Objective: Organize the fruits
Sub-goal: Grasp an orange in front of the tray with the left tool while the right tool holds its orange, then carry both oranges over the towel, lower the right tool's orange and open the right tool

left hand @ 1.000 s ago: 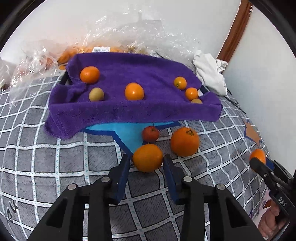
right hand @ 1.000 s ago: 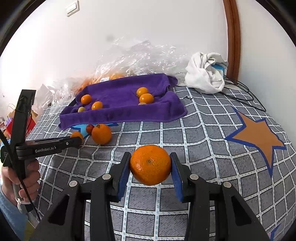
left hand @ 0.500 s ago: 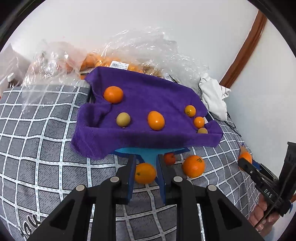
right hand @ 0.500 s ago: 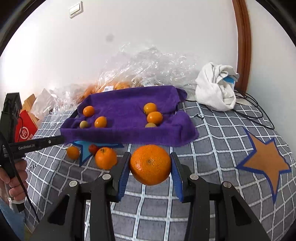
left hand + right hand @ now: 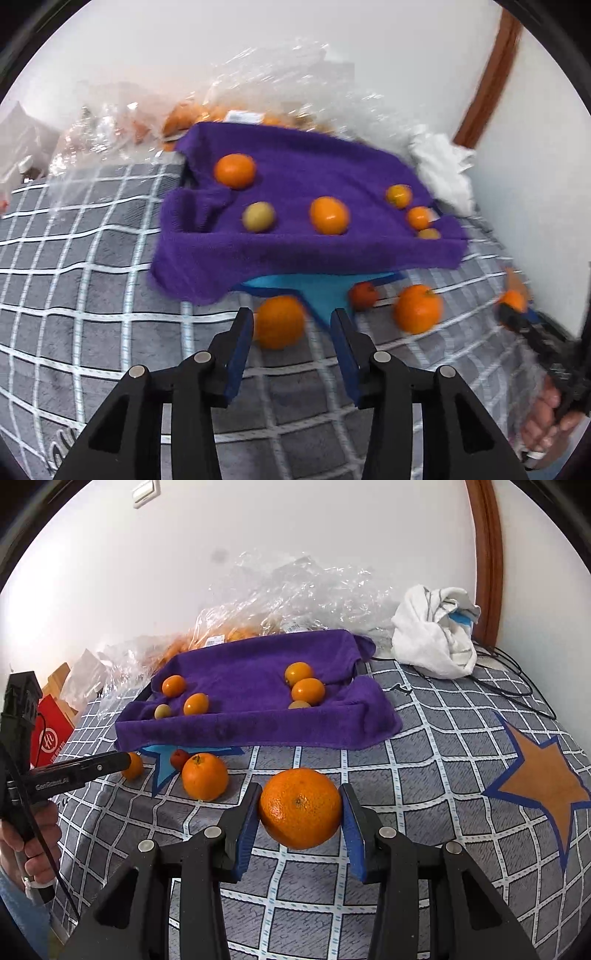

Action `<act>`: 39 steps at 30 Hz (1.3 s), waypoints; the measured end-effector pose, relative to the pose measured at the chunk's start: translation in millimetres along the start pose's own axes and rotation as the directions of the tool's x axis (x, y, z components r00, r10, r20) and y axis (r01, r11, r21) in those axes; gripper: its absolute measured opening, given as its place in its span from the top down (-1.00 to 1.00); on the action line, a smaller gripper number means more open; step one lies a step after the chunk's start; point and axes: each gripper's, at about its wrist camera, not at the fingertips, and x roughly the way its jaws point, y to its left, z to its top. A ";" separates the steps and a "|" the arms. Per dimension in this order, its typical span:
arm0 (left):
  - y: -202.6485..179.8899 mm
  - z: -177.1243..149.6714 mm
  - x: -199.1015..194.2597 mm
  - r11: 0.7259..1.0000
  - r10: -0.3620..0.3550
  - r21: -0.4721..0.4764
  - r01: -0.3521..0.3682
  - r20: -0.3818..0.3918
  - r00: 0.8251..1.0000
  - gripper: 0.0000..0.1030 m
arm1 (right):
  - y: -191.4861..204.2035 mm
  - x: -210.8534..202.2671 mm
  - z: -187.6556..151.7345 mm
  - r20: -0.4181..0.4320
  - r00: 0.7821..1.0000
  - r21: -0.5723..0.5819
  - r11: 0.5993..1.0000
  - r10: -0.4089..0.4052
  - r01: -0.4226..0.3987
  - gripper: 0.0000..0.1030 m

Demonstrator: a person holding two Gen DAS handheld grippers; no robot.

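My right gripper [image 5: 298, 806] is shut on a large orange [image 5: 300, 808], held above the checked bedspread short of the purple towel tray [image 5: 255, 731]. My left gripper [image 5: 291, 332] is open; a small orange [image 5: 279, 321] sits on the bed between its fingers, nearer the left finger [image 5: 240, 339]. A bigger orange [image 5: 417, 308] and a small red fruit [image 5: 364, 295] lie to its right on the bed. The purple towel [image 5: 295, 251] holds several small oranges and yellowish fruits. The left gripper also shows in the right wrist view [image 5: 125, 762].
Clear plastic bags with more oranges [image 5: 229, 635] lie behind the towel against the wall. A white cloth bundle [image 5: 436, 631] and a black cable [image 5: 517, 686] sit at the back right. A red box [image 5: 50, 734] stands off the bed's left edge.
My left gripper, shut around the small orange half a second ago, has opened; the orange now rests on the bed. My right gripper has carried the large orange closer to the towel.
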 end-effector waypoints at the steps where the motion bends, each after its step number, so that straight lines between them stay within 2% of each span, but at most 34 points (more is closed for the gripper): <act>1: 1.5 -0.6 3.8 1.000 0.027 0.001 -0.027 -0.007 1.000 0.19 | -1.9 -1.0 0.1 0.002 1.000 0.003 1.000 0.002 -0.002 0.19; 10: -5.7 1.5 22.3 0.999 0.034 0.014 -0.034 -0.007 0.999 0.20 | -7.8 -1.5 4.6 0.012 1.000 0.015 1.000 0.009 -0.009 0.19; 12: -9.7 3.4 25.7 0.999 0.044 0.027 -0.044 0.000 0.999 0.40 | -7.0 0.2 5.7 0.010 1.000 0.013 1.000 0.011 -0.011 0.19; 17: -5.8 5.7 15.1 1.000 0.009 0.008 -0.009 0.010 1.000 0.40 | -2.5 4.1 11.3 0.011 1.000 -0.001 1.000 0.020 -0.020 0.19; 20: -2.1 17.9 -2.8 1.000 -0.003 0.000 0.003 0.056 0.998 0.40 | 0.4 9.5 20.6 0.014 1.000 -0.013 1.000 0.020 -0.020 0.19; 26: 14.7 55.4 -16.4 0.999 0.038 -0.010 -0.038 0.094 0.995 0.40 | 11.8 30.3 62.7 0.043 0.999 -0.054 0.998 0.028 -0.026 0.19; 32: 32.6 87.0 2.2 0.998 0.044 -0.054 -0.039 0.089 0.995 0.40 | 28.6 66.6 93.0 0.022 0.999 -0.098 0.994 0.046 -0.043 0.19; 36: 29.2 100.2 24.0 0.998 0.040 -0.055 -0.036 0.076 0.996 0.40 | 37.2 91.9 96.0 -0.018 0.998 -0.114 0.992 0.052 -0.054 0.19; 39: 27.1 103.5 38.3 0.997 0.071 -0.046 -0.068 0.069 0.995 0.40 | 40.6 104.2 97.5 -0.035 0.998 -0.131 0.990 0.043 -0.047 0.19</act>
